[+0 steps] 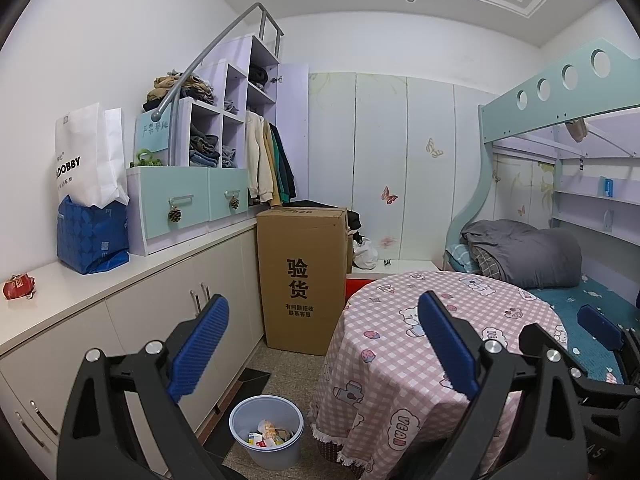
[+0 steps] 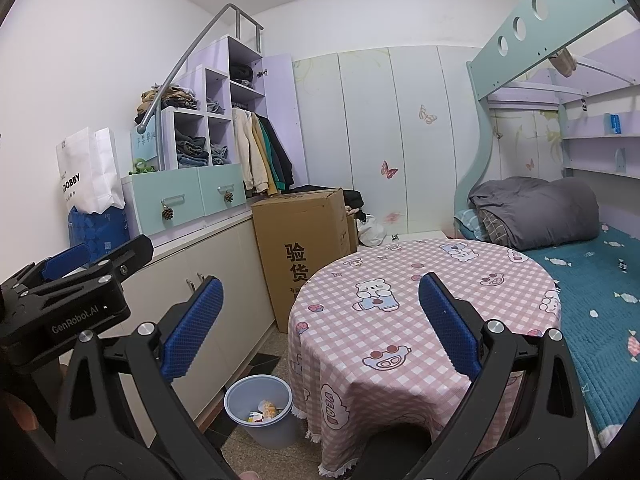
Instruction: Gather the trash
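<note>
A crumpled red wrapper (image 1: 18,286) lies on the white counter (image 1: 80,280) at the far left of the left wrist view. A pale blue bin (image 1: 267,431) holding several scraps stands on the floor between the cabinets and the round table (image 1: 400,360); the right wrist view shows the same bin (image 2: 259,410). My left gripper (image 1: 322,340) is open and empty, held above the bin. My right gripper (image 2: 320,320) is open and empty over the table's near edge. In the right wrist view the left gripper (image 2: 66,264) appears at the left.
A tall cardboard box (image 1: 302,276) stands between the cabinets and the table. A blue bag (image 1: 90,236) and a white bag (image 1: 90,156) sit on the counter. A bunk bed (image 2: 580,272) with a grey duvet runs along the right. The floor gap by the bin is narrow.
</note>
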### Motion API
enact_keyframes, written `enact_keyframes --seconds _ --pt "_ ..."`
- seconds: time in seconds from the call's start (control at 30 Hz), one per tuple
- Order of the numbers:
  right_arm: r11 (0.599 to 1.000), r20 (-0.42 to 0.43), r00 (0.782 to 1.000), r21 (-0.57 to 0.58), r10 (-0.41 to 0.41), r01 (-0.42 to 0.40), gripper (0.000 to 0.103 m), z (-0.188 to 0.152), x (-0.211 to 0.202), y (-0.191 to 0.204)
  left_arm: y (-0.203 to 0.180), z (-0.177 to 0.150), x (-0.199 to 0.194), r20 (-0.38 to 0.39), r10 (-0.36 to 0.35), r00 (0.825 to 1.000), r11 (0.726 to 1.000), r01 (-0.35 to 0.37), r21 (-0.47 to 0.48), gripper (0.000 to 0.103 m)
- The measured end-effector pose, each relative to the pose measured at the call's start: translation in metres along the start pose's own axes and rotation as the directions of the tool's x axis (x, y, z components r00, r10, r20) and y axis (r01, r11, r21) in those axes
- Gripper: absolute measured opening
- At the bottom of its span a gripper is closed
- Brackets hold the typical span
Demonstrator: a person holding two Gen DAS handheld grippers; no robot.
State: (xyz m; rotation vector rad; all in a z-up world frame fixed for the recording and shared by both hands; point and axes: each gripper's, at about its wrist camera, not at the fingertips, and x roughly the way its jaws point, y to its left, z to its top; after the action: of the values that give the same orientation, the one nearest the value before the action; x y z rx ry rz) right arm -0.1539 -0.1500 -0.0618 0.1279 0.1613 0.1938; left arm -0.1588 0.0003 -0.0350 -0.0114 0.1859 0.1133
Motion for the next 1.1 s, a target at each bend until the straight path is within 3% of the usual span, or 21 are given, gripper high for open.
enact_keyframes --seconds 1.1 --pt "1.000 -0.012 1.000 0.001 0.008 -0.008 0.096 -0.0010 0.0017 -0.0037 -0.0030 0.0006 0.0000 0.001 -0.001 1.000 1.000 0.001 0.006 0.094"
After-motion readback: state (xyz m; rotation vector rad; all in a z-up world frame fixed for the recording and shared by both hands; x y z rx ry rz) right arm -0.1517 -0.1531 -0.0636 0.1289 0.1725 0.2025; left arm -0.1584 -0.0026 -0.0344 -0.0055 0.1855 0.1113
